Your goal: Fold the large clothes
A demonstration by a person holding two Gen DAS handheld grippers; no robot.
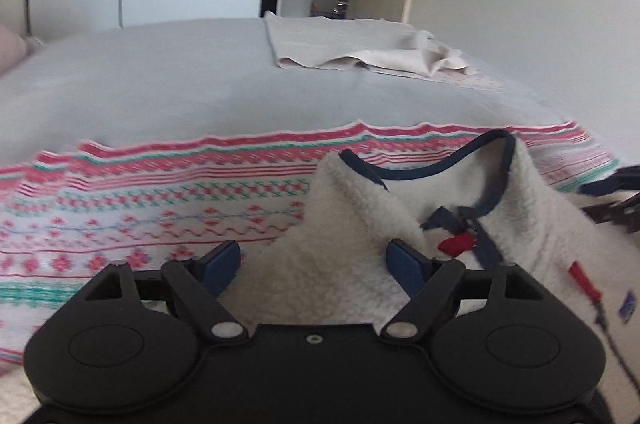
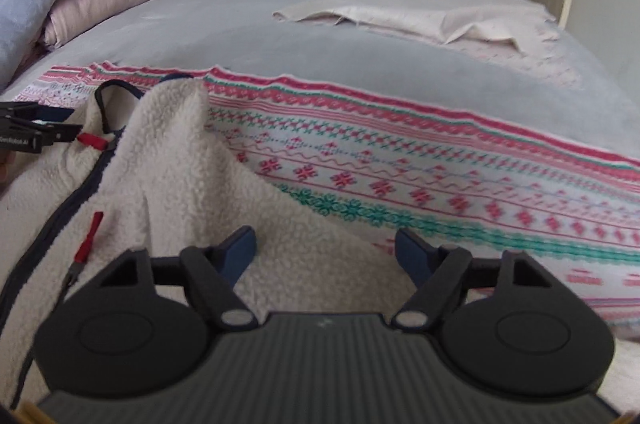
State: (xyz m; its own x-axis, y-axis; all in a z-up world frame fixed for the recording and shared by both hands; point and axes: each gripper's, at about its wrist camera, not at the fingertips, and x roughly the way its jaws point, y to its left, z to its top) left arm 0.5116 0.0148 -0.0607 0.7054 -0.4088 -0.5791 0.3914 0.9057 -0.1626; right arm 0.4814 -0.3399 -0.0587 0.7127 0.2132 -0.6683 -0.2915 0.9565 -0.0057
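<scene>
- In the left wrist view, the left gripper [image 1: 316, 264] is seen at the bottom centre with its jaws apart; the fleece jacket [image 1: 344, 224] lies between the pads, but no pinch is visible.
- The jacket is spread at the lower right of that frame, on a patterned blanket [image 1: 140, 192] over the bed [image 1: 200, 80].
- In the right wrist view, the right gripper [image 2: 326, 256] is also spread wide over the fleece at the lower centre, nothing being clamped.
- The step is judged as laying the jacket out; next, a sleeve or hem must be gripped.
</scene>
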